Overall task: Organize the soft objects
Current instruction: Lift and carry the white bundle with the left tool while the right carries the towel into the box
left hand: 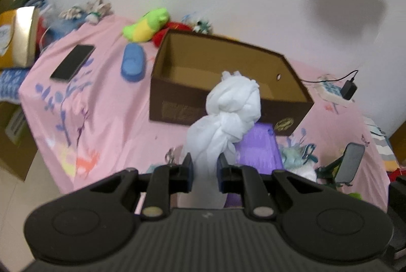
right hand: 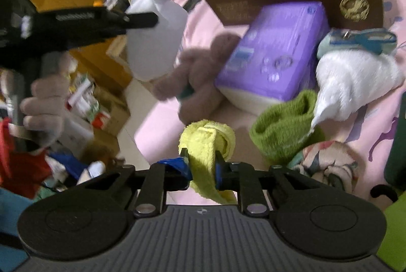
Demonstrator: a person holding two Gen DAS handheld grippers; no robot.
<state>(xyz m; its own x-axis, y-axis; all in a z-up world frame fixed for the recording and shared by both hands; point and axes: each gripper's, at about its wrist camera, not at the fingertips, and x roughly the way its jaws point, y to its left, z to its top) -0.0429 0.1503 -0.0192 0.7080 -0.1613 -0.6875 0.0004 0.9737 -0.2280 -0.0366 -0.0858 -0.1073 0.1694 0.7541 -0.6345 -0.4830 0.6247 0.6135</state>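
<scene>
The left gripper [left hand: 205,169] clamps a knotted white cloth bundle [left hand: 225,119] held up before the open brown cardboard box [left hand: 177,99] on the pink sheet [left hand: 106,104].

Each gripper [left hand: 205,170] [right hand: 201,166] has a black ribbed body, two round side discs and silver pivot screws. Finger pads [right hand: 184,168] are blue. A bare hand [right hand: 43,104] wraps a grey handle.

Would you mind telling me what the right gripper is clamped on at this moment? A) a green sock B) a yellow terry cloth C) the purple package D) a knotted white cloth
B: the right gripper pinches the knotted yellow terry cloth, while the white cloth sits in the left gripper.
</scene>
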